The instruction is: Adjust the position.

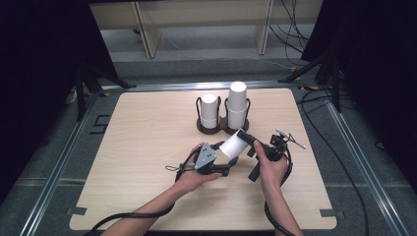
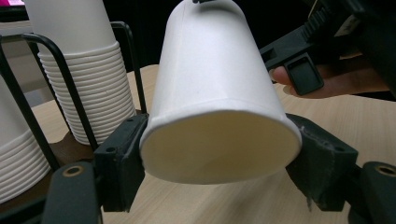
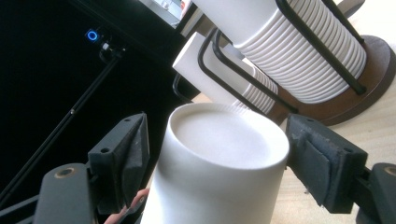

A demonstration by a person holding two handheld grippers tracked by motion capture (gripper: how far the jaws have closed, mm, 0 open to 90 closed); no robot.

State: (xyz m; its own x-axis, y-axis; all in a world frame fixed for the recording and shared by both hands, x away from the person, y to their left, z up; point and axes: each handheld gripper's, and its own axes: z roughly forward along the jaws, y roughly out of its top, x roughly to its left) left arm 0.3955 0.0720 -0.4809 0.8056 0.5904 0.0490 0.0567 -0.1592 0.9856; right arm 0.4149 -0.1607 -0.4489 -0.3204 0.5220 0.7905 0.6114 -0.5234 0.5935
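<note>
A single white paper cup [image 1: 236, 143] sits just below the middle of the high view, lying tilted between the two hands above the pale wooden worktop [image 1: 147, 147]. The left claw [image 1: 227, 164] comes at it from the lower left and the right claw [image 1: 251, 142] from the right.

In the left gripper view the cup [image 2: 219, 102] takes up the centre of the frame, its open mouth toward the camera and its closed base toward the top edge. The left claw [image 2: 219, 158] is clamped on the rim end: both black pads [image 2: 126, 154] press against the cup's sides, left and right of the mouth. The other hand's gripper shows in the upper right of that frame, with a fingertip beside it.

In the right gripper view the cup's closed base [image 3: 224, 140] faces the camera at lower centre. The right claw [image 3: 217, 154] stands wide around it: the left pad [image 3: 133, 149] has a clear dark gap to the cup wall, and the right pad [image 3: 317, 163] lies just beside the wall, though contact there cannot be told. It has no grip on the cup.

Behind the hands, in the upper middle of the high view, a dark cup rack [image 1: 223, 127] with black wire loops holds two stacks of white paper cups [image 1: 236, 103]; the right stack stands taller than the left.
</note>
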